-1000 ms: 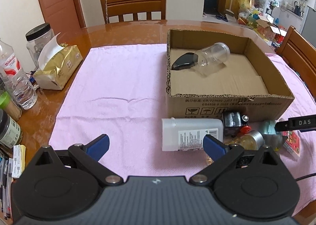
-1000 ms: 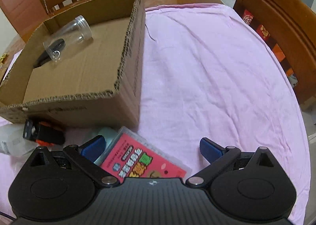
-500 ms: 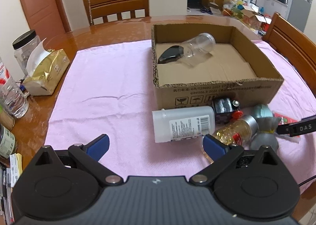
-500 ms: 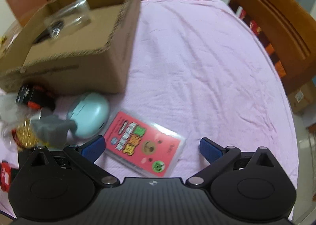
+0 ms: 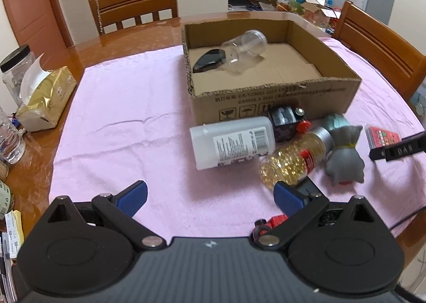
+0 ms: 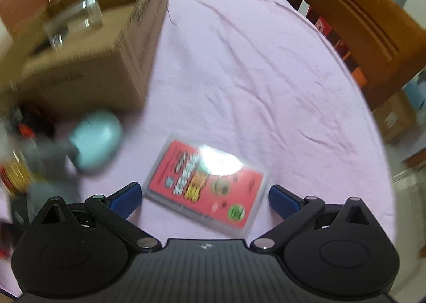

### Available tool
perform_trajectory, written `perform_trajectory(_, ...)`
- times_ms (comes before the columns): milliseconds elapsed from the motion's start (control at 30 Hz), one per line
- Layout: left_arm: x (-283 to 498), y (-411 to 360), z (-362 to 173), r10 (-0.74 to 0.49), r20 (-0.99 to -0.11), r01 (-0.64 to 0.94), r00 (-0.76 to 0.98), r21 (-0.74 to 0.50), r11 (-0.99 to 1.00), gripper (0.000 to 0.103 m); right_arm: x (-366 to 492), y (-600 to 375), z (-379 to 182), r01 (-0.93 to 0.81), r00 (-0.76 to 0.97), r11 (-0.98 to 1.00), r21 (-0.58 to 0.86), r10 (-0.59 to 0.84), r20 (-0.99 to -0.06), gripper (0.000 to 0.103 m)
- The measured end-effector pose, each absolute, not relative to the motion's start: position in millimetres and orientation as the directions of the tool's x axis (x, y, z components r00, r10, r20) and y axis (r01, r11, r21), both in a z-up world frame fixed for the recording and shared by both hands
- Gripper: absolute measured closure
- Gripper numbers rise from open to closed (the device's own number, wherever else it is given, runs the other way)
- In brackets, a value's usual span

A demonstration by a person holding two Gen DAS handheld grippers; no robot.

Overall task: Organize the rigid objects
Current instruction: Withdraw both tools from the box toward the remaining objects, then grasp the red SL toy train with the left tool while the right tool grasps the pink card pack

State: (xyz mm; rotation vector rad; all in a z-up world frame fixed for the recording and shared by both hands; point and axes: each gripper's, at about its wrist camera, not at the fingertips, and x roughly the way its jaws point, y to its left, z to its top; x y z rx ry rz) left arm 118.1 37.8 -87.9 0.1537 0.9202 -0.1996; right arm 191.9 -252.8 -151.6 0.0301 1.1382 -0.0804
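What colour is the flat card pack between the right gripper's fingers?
Mostly red, in a clear case; right wrist view shows it best.

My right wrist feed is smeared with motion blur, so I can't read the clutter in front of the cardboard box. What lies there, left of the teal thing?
Observer: A white bottle lies on its side in front of the cardboard box, with its printed label facing up.
Operator: And the gold blur at my left edge?
Observer: That is a gold-filled jar with a silver cap and a red label. It also lies on its side, next to a grey figurine.
Operator: Is there anything in the box besides the clear jar?
Observer: Yes, a glossy black object lies right beside the clear jar, near the box's left wall.
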Motion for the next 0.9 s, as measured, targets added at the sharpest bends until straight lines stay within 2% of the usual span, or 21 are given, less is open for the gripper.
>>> perform_trajectory(133,113,37,-89,-0.096,-0.806,0.230,0.584,0.051,0.972,0.003,179,-250,-149,0.004,0.416,0.997,-0.082,-0.077,-0.906,0.000)
perform_trajectory(267,110,35,-92,-0.085,-0.816,0.209,0.572,0.045,0.977,0.003,183,-254,-151,0.038,0.426,0.999,-0.022,-0.036,-0.904,0.000)
perform_trajectory(367,109,31,-93,-0.085,-0.824,0.209,0.560,0.042,0.977,0.003,195,-244,-152,-0.043,0.445,0.999,-0.004,0.015,-0.895,0.000)
perform_trajectory(633,95,12,-104,-0.117,-0.856,0.272,0.504,0.029,0.962,0.003,194,-245,-153,-0.185,0.476,0.983,-0.015,0.076,-0.876,0.000)
perform_trajectory(900,91,0,-127,-0.110,-0.877,0.274,0.468,0.026,0.961,0.003,193,-246,-153,-0.203,0.487,0.979,-0.018,0.085,-0.869,0.000)
